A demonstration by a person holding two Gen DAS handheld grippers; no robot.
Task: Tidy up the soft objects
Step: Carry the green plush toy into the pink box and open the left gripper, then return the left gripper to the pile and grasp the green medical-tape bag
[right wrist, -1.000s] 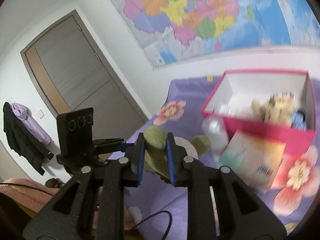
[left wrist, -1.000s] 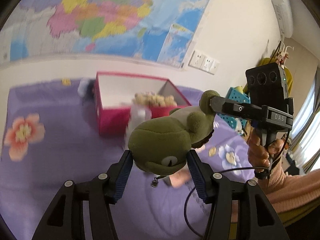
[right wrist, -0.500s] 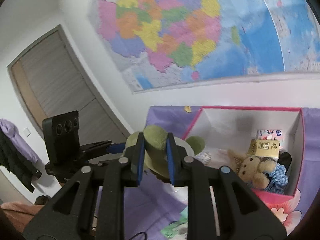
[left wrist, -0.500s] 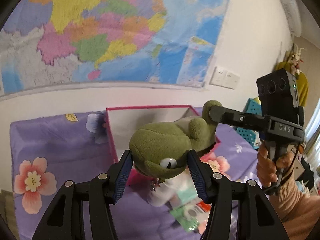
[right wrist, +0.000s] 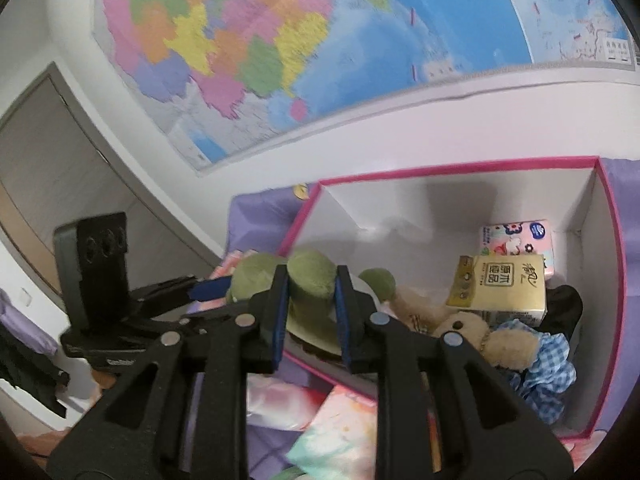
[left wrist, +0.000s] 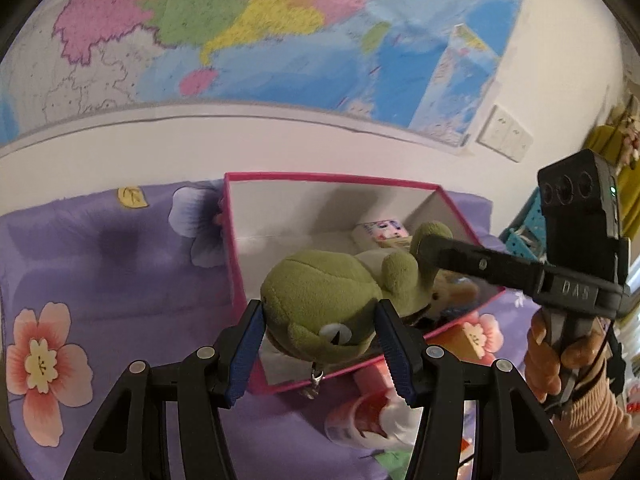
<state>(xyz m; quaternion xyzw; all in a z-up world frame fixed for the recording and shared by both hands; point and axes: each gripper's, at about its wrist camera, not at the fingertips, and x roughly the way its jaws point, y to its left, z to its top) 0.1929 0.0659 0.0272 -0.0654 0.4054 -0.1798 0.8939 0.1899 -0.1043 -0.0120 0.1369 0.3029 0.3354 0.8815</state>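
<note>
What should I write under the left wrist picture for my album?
Two grippers, left gripper and right gripper, carry a green plush frog over the pink box.

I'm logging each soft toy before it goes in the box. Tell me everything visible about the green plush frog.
The olive-green plush frog has a fuzzy fabric body, a pale cream belly patch, a white eye with a dark slit and a small metal clasp hanging below. It is carried over the pink-rimmed white box. The left gripper clamps its head between blue pads; the right gripper, jaws opening, has a rounded limb between its pads.
</note>
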